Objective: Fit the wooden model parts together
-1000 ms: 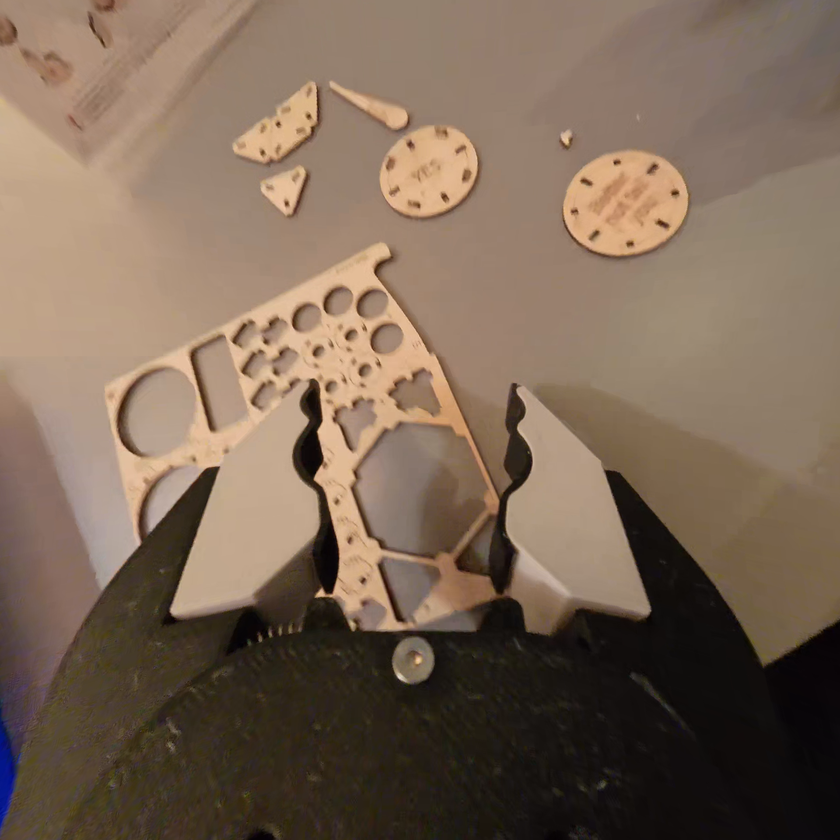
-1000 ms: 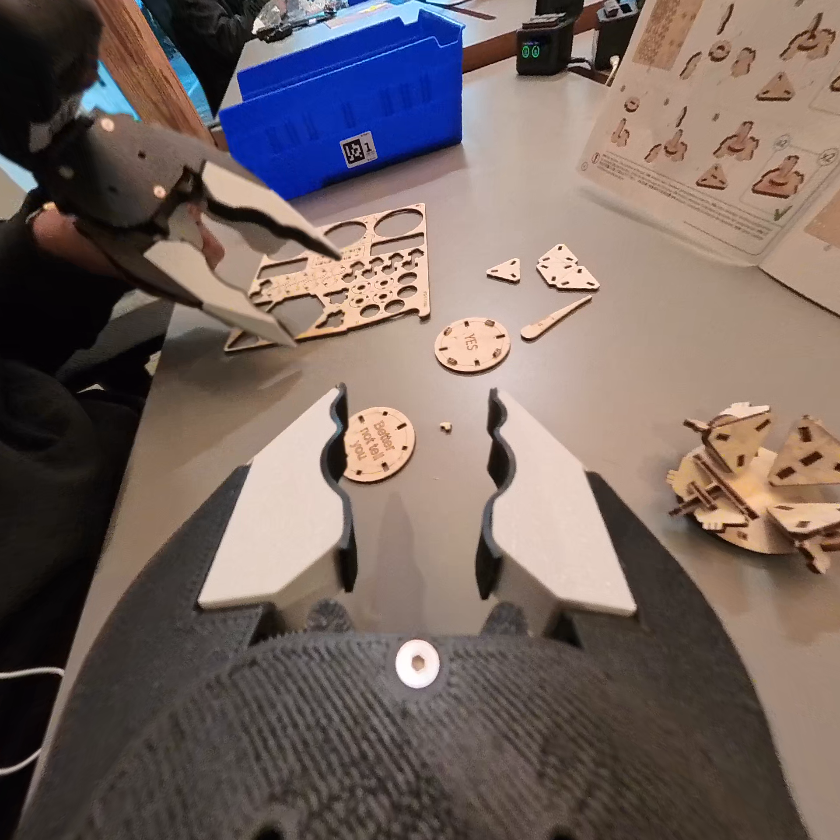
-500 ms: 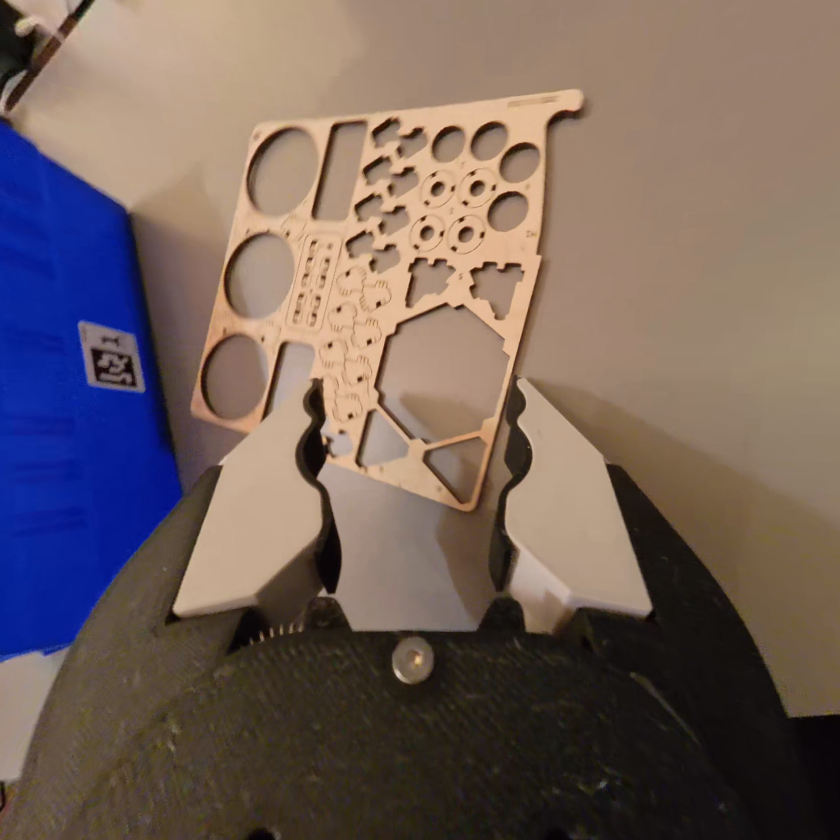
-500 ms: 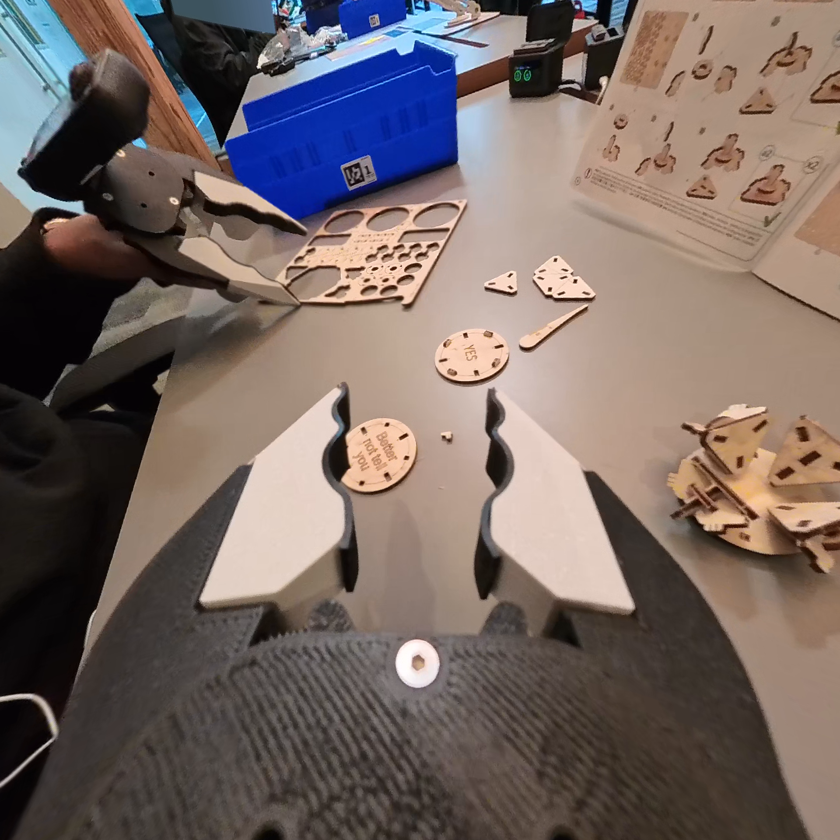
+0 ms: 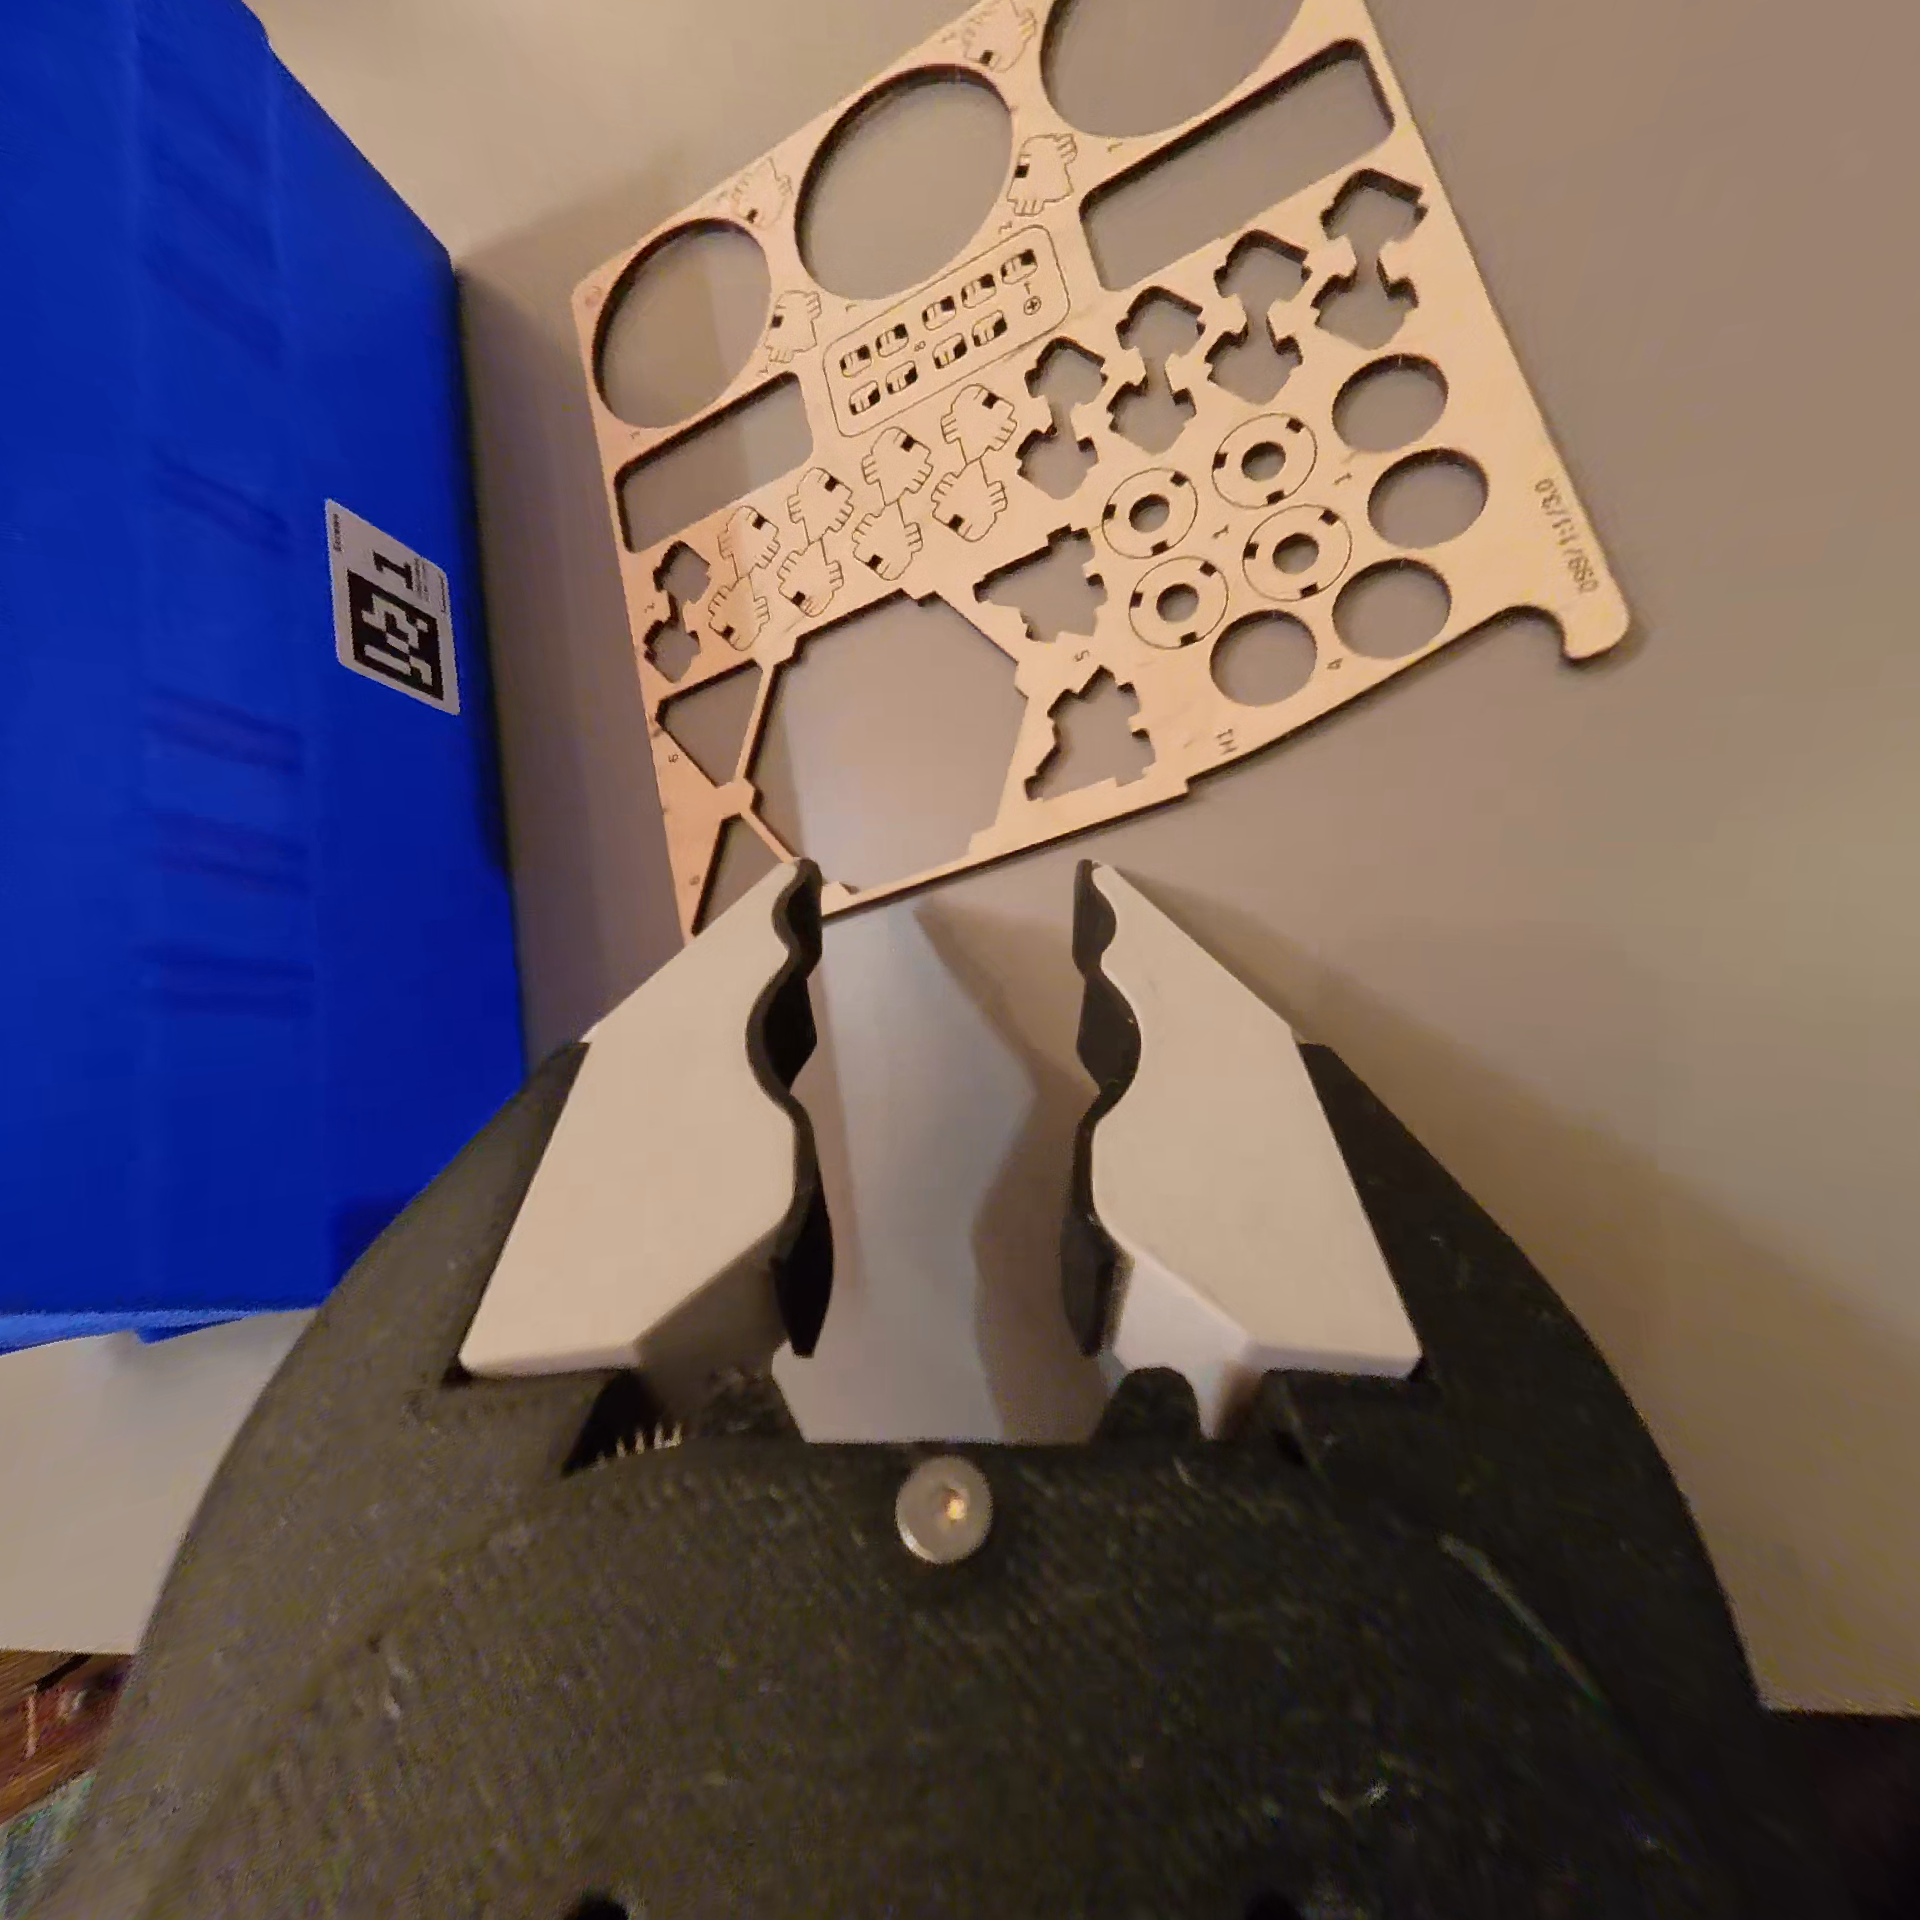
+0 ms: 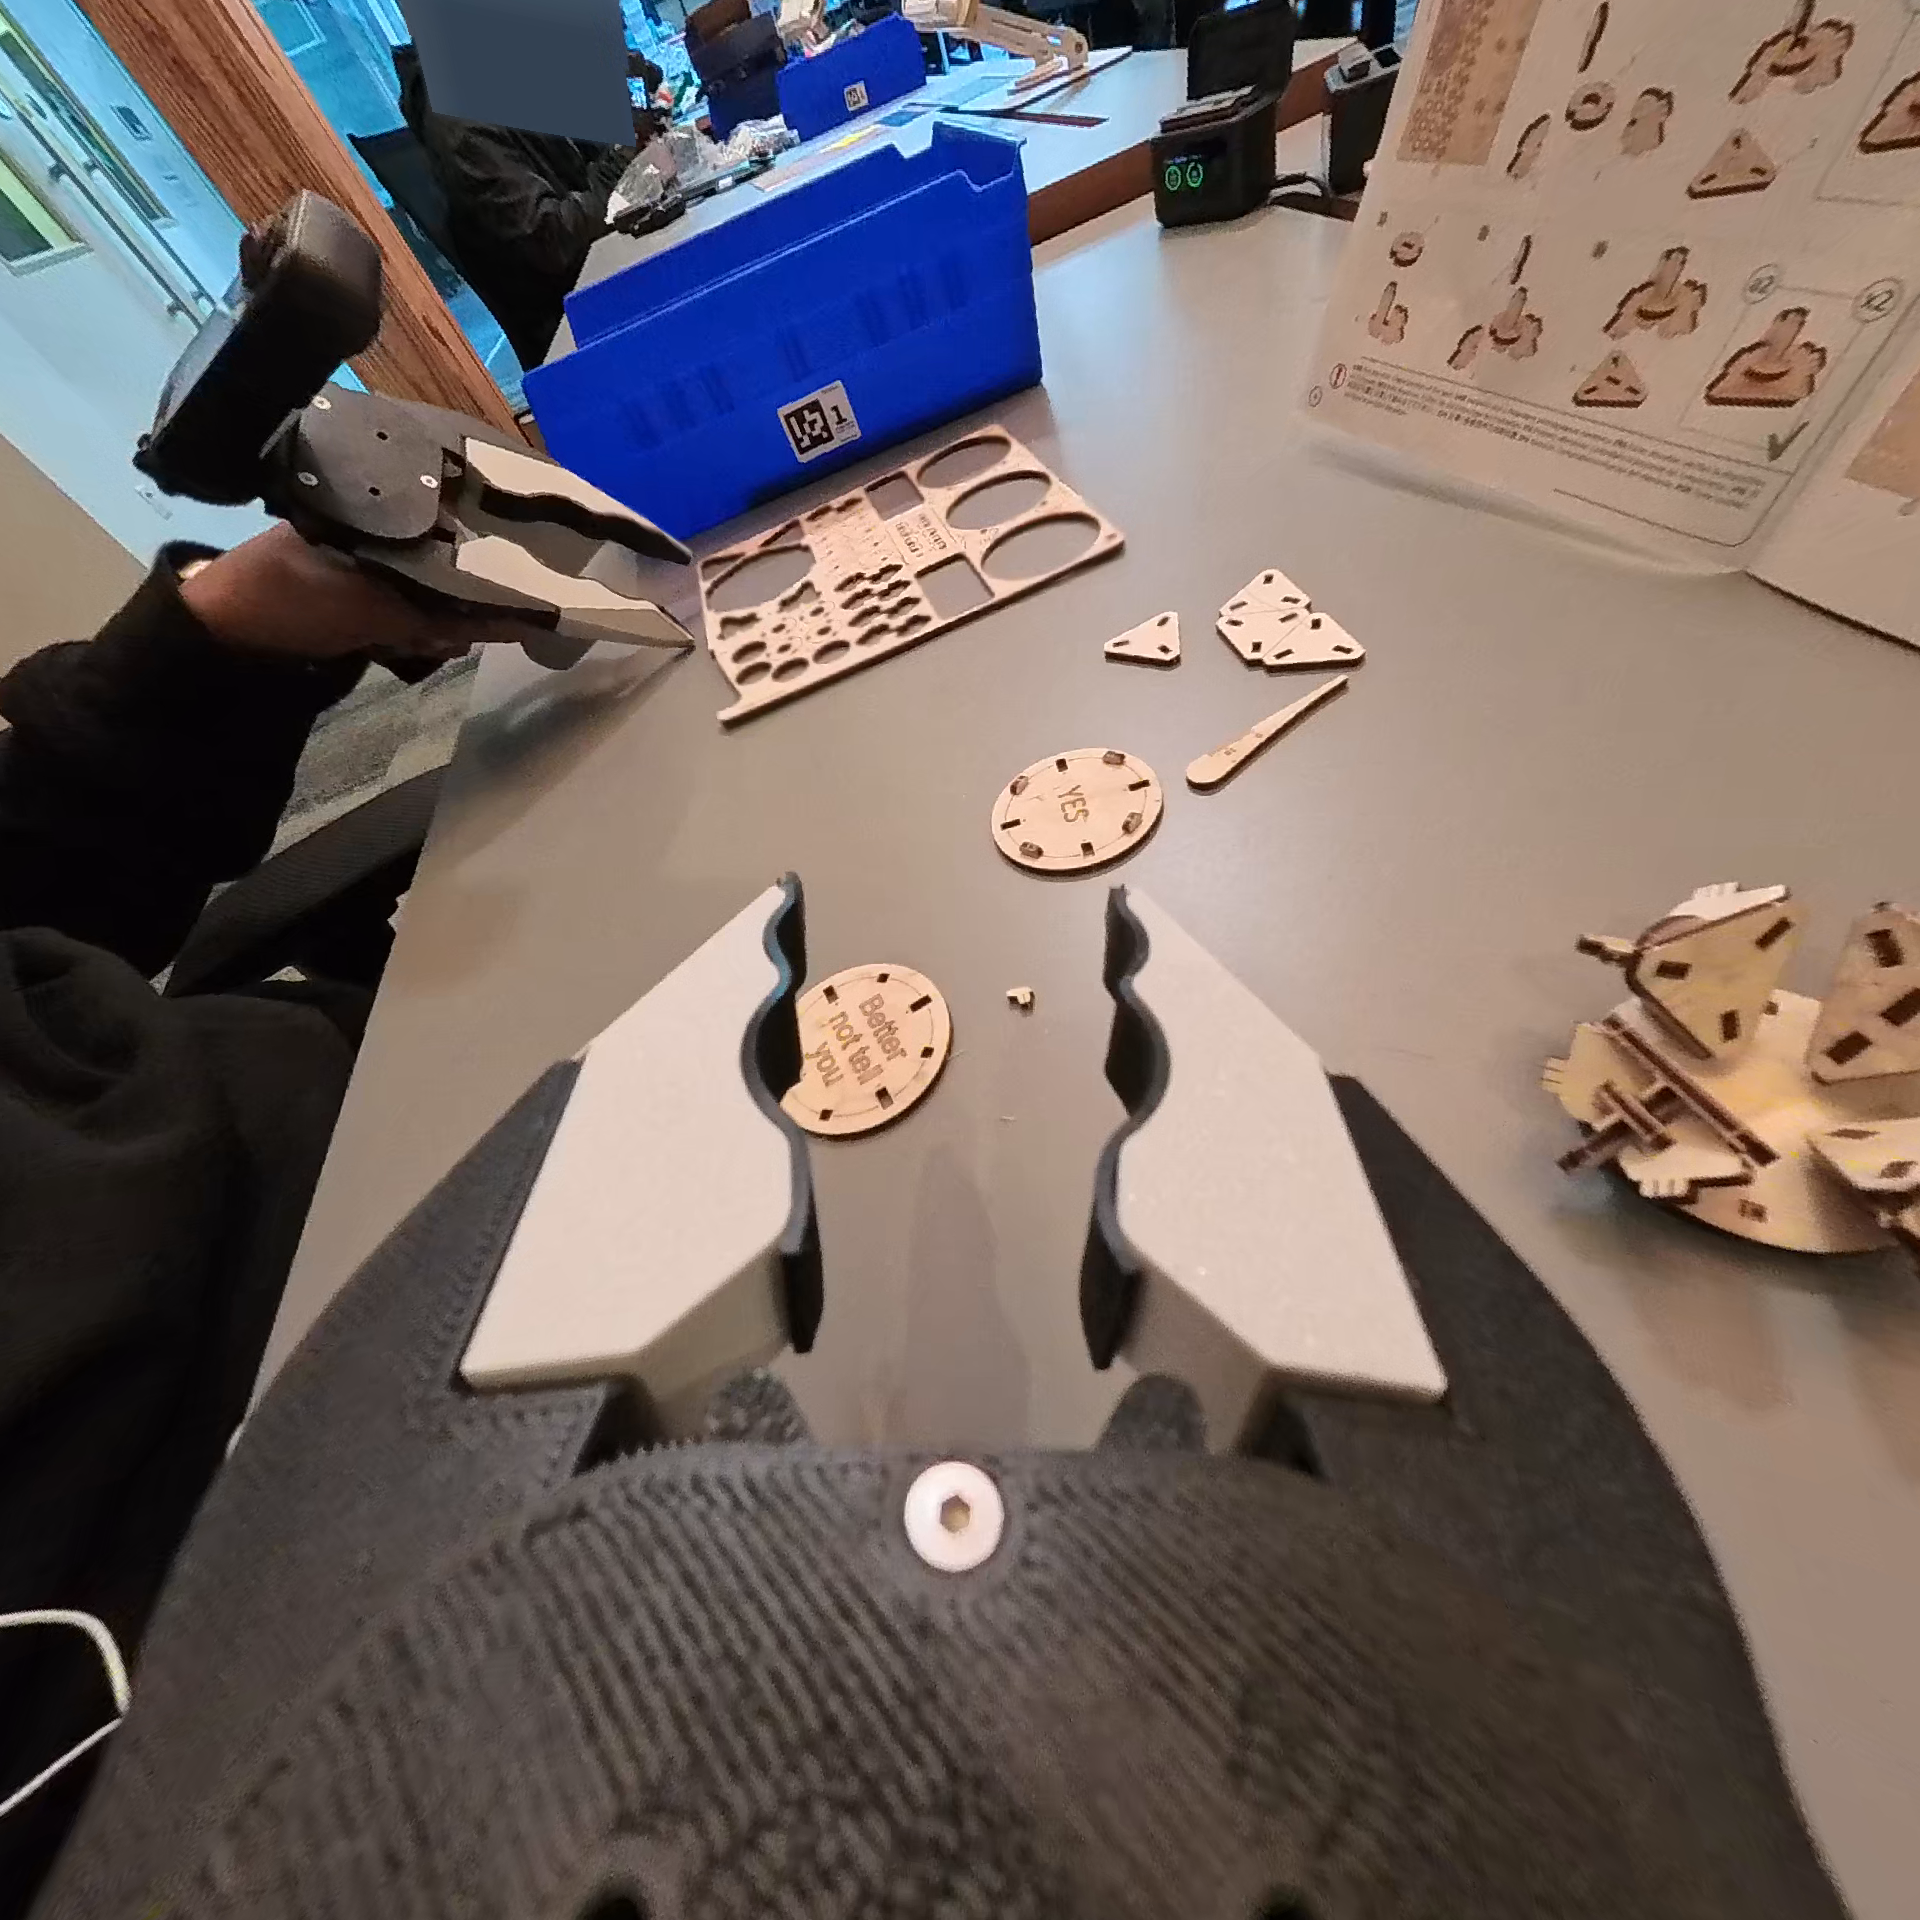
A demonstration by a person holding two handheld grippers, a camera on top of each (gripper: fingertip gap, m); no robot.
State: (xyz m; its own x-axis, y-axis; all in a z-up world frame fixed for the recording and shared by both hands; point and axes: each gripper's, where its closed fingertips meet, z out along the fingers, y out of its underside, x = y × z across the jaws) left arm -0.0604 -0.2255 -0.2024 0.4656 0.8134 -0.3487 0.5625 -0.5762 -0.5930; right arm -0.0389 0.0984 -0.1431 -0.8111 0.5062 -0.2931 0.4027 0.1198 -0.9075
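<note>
sheet: flat pale plywood laser-cut parts sheet [image 5: 1081, 655], many holes already punched out. It lies flat on the grey table [image 6: 1351, 935], just beside the blue plastic bin [image 5: 208, 727].
changed: a second ago the sheet ran in between the left fingers. Now it sits ahead of the tips and closer to the bin, turned round.
left gripper: [image 5: 945, 883] jaws visibly narrower than half a second ago but still apart, with nothing between the pads. In its own view the left fingertip [image 5: 795, 894] overlaps the sheet's near corner; cannot tell whether they touch. The right wrist view [image 6: 681, 597] shows it low over the table at the sheet's edge, in a person's hand [image 6: 270, 592].
right gripper: [image 6: 951, 899] part open, about as before, and holding nothing. It hovers over the table well apart from the sheet.
under right gripper: round plywood disc with engraved text [image 6: 868, 1049] lies flat on the table, partly behind the left finger and not gripped. A tiny wood chip [image 6: 1021, 997] is also between the fingers in view.
counts, loose parts:
- sheets: 1
- round slotted discs: 2, the second [image 6: 1075, 810] beyond the fingertips
- small triangular plate [image 6: 1143, 636]: 1
- cluster of triangular plates [image 6: 1288, 634]: 1, plate count unclear
- tapered wooden stick [image 6: 1262, 732]: 1
- chips: 1
counts, other:
- part-built plywood assembly [image 6: 1745, 1070]: 1, off to the right
- printed instruction sheet [image 6: 1610, 260]: 1, propped at the far right
- blue bins on this table: 1
</note>
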